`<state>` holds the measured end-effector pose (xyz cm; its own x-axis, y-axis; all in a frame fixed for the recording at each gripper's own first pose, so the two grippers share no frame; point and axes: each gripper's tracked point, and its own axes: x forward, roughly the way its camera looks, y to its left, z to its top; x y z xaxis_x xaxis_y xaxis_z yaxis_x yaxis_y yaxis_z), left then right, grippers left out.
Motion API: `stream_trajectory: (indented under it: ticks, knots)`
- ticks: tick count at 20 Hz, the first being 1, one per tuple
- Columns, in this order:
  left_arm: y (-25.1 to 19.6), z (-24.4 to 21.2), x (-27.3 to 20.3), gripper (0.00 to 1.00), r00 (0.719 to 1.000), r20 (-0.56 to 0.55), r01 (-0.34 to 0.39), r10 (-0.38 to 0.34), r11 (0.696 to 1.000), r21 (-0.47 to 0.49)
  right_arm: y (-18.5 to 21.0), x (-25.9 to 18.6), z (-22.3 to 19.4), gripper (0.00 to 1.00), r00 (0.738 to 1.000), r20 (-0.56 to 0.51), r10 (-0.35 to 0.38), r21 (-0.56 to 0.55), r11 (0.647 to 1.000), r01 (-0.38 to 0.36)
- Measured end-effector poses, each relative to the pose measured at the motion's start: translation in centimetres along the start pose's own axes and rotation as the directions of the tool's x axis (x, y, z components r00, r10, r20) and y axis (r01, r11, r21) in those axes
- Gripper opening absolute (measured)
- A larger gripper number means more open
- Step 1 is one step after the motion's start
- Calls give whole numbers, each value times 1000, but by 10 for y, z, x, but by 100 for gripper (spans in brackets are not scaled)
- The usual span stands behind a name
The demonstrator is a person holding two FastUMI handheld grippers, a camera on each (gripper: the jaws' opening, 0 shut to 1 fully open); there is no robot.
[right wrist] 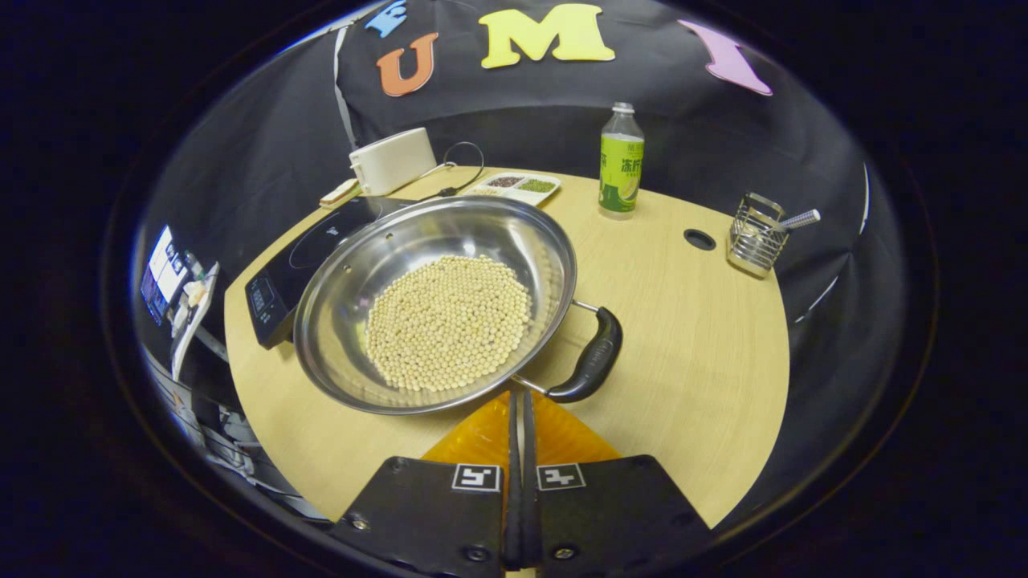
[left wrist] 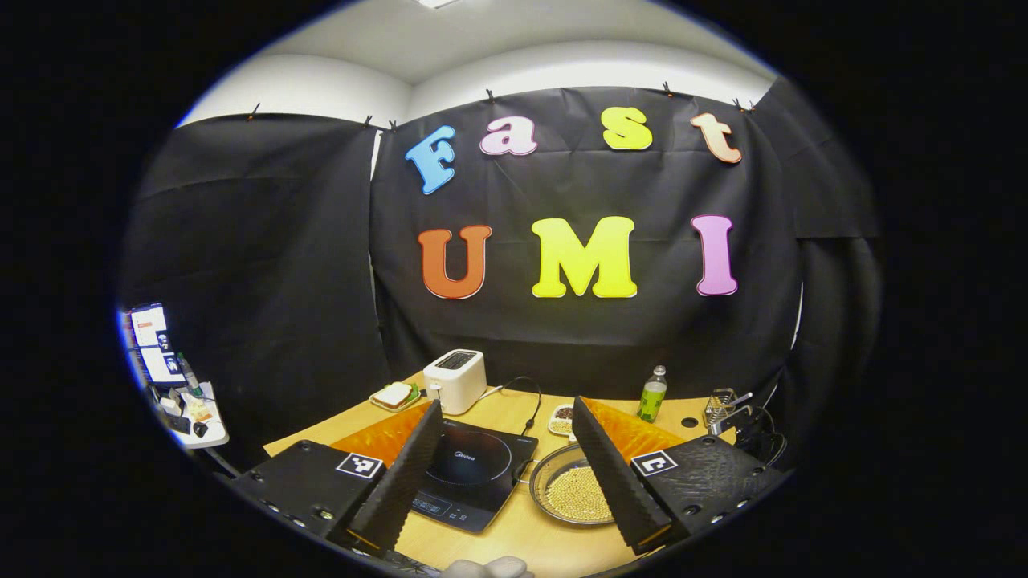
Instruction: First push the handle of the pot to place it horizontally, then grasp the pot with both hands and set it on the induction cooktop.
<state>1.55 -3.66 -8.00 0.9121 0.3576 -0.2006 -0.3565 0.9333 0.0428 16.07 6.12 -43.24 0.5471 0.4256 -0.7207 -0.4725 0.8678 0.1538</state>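
In the left gripper view the left gripper (left wrist: 506,449) is held above the near side of the wooden table (left wrist: 514,530), its two fingers spread wide apart with nothing between them and touching nothing. Seen through that gap are one black induction cooktop (left wrist: 470,470) and, just right of it, one steel pot (left wrist: 566,490) filled with pale beans. The cooktop's near corner comes close to the table's near edge, with a strip of bare wood in front of the pot. Along the far edge stand one white toaster (left wrist: 455,379), one plate with a sandwich (left wrist: 394,396) to its left, one small divided dish (left wrist: 562,417), one green bottle (left wrist: 652,393) and one wire rack (left wrist: 720,405) at the far right.

In the right gripper view the right gripper (right wrist: 518,401) has its fingers pressed together, empty, the tips just short of the pot's near rim and beside the black handle (right wrist: 594,357), whether touching I cannot tell. The handle sticks out to the pot's near right. The pot overlaps the cooktop's right edge in this view. The right half of the table is open wood, with one round hole (right wrist: 699,238) near the rack; the bottle stands far centre.
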Motion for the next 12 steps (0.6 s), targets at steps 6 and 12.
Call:
stream_trajectory:
  ticks: [6,12]
  knots:
    - [3,-16,10,96,998,-15,67,-67,998,8,-7,-11,0,4,997,7,-81,50,995,81]
    - [18,-47,37,96,968,-61,242,-242,970,-4,-1,-63,-1,4,961,74,-267,144,956,254]
